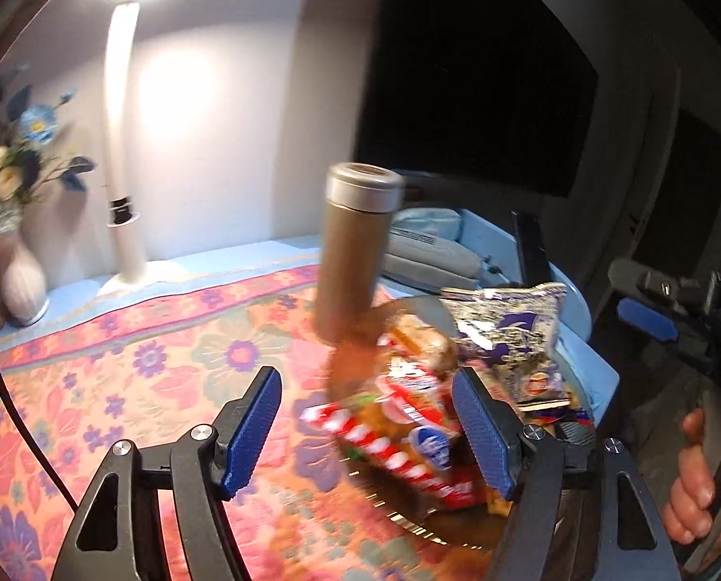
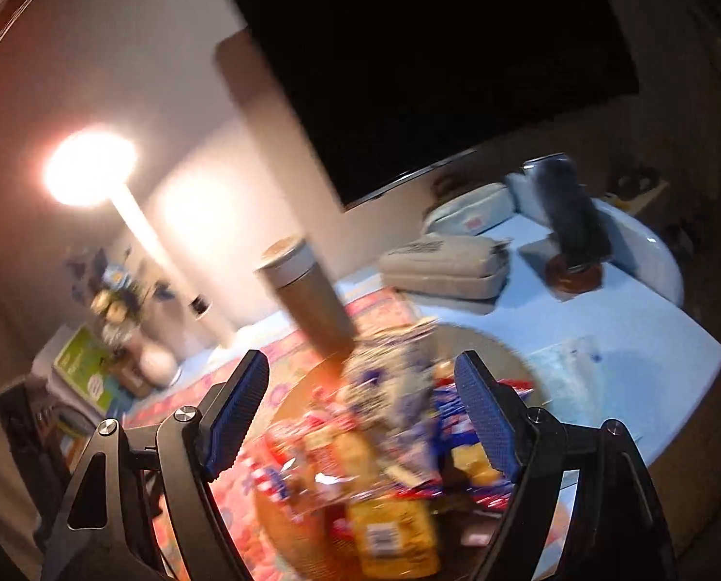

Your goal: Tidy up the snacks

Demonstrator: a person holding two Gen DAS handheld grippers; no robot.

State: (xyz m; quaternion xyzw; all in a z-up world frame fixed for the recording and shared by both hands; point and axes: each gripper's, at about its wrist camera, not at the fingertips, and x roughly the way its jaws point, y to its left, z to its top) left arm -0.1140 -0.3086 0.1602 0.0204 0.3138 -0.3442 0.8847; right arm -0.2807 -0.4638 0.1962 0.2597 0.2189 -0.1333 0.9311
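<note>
A pile of snack packets lies on a round brown tray (image 1: 360, 377) on a floral cloth. A red and white packet (image 1: 409, 426) lies in front, a purple and white bag (image 1: 505, 334) behind it. My left gripper (image 1: 368, 431) is open and empty, its blue pads on either side of the red packet, above it. My right gripper (image 2: 360, 421) is open and empty above the same pile, where a yellow packet (image 2: 394, 532) lies nearest and the tray's rim (image 2: 273, 508) shows. The right gripper also shows at the right edge of the left wrist view (image 1: 651, 319). Both views are blurred.
A brown flask with a silver cap (image 1: 351, 247) stands just behind the tray. A white lamp (image 1: 123, 155) and a vase of flowers (image 1: 22, 281) stand at the back left. Grey pouches (image 2: 447, 261) and a dark cylinder (image 2: 568, 218) lie at the back right under a dark screen (image 2: 433, 63).
</note>
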